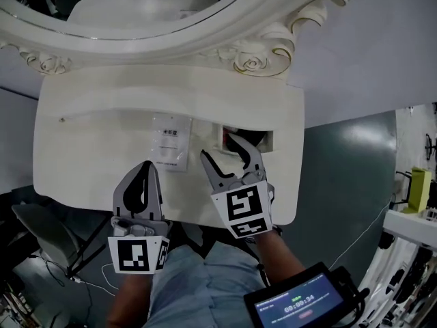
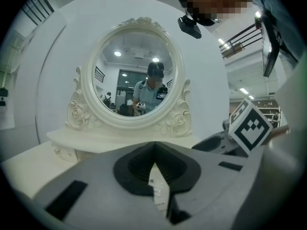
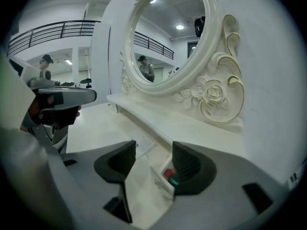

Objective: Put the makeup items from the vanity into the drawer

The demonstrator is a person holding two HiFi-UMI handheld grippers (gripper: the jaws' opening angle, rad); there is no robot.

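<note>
The right gripper is being held just right of centre in the head view, its jaws standing apart with nothing gripped between them. Just beyond them, a small drawer in the white desk is lying open. In the right gripper view, a red item and a green item are being shown inside it. The left gripper is being held at lower left, jaws clenched together and empty. A flat white packet is lying on the desk just above it. An ornate mirror is filling the frame's top.
</note>
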